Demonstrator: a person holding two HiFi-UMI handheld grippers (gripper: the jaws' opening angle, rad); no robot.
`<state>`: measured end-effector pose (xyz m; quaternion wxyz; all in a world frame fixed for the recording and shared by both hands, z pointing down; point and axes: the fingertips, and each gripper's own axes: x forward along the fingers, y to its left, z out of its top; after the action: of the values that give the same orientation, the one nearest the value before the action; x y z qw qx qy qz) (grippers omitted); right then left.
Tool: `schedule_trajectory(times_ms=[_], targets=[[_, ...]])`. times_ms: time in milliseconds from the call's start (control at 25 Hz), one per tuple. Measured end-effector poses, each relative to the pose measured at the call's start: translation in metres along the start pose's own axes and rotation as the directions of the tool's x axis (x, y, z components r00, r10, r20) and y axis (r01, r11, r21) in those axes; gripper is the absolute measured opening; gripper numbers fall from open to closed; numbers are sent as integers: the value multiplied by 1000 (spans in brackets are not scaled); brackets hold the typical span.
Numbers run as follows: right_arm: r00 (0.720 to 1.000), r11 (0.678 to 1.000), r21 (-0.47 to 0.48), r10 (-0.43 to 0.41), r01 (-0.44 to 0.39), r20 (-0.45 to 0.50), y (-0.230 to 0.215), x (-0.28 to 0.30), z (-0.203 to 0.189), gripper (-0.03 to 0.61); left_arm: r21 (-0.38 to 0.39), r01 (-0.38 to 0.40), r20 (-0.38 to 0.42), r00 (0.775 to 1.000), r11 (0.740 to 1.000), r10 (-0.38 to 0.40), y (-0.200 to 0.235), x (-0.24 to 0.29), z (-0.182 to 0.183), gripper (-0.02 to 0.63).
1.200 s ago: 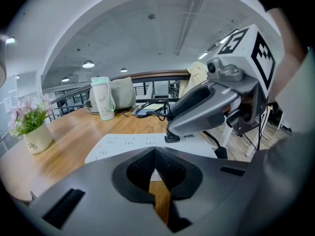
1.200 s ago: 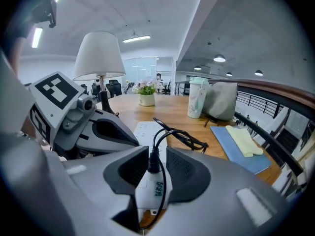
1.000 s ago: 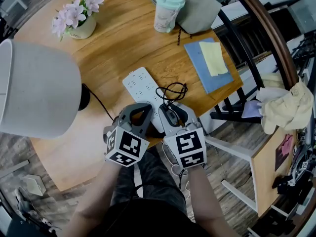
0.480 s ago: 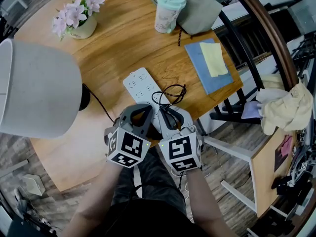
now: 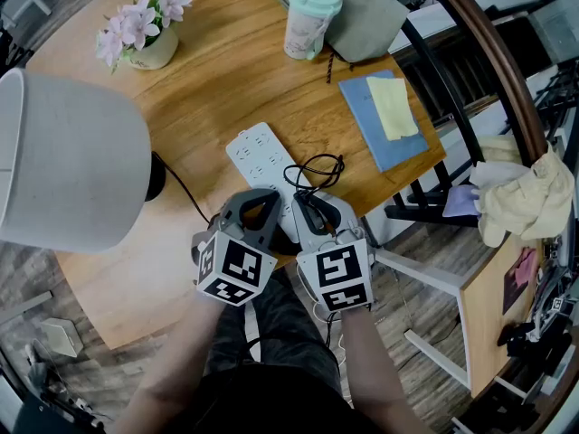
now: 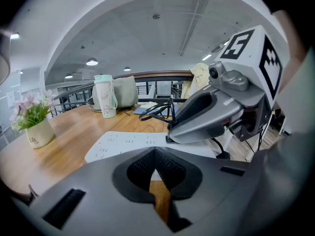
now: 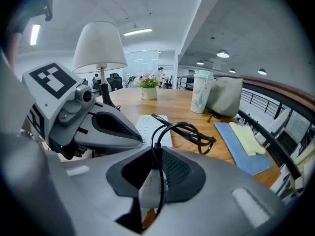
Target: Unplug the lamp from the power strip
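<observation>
right claw [image 7: 150,188] just closed, lamp plug [image 7: 156,149] seemingly between

One head camera above, two gripper cameras down low.
The head view looks steeply down on the wooden table [image 5: 226,80], with the power strip [image 5: 258,152] near centre. Both gripper views sit close to the tabletop, facing along it toward the cup [image 5: 310,16] at the head view's 12 o'clock. All three share the power strip, cup and flower pot [image 5: 149,52]; the left gripper view catches the right gripper [image 6: 172,134] at 3 o'clock.
</observation>
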<state>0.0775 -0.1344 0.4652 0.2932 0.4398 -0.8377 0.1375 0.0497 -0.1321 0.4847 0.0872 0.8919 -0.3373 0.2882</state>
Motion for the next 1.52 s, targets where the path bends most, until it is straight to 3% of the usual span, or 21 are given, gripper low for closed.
schedule_trajectory(times_ms=[120,240,520,760,960,1200,1400,1520], targets=[[1000,998,-57,-24,23,-17,3,-2,-2,67,1,0,-3,1000,1000,0,0,0,0,-5],[1000,998,-51,-24,23,-9,3,-2,-1,67,17,-7,-5,1000,1000,7,-1,0,0,-5],[1000,990,137,24,-26,17,-8,-2,-5,67,16,-7,-4,1000,1000,7,0,0,0,-5],[1000,1000,10,-25,25,3,-1,-4,0,66,13,-8,-3,1000,1000,8,-1,1,1,-5],[998,989,-133,-62,58,-29,4,-3,-1,67,14,-10,-5,1000,1000,10,-1,1,0,-5],[1000,999,36,-21,21,0,-4,-4,0,67,13,-9,-5,1000,1000,9,-2,1,1,-5],[998,994,-98,-58,55,-25,3,-5,-1,67,8,-10,-4,1000,1000,10,-1,2,1,-5],[999,997,-68,-46,44,-20,1,-6,-1,67,12,-11,-6,1000,1000,12,-2,2,1,-5]])
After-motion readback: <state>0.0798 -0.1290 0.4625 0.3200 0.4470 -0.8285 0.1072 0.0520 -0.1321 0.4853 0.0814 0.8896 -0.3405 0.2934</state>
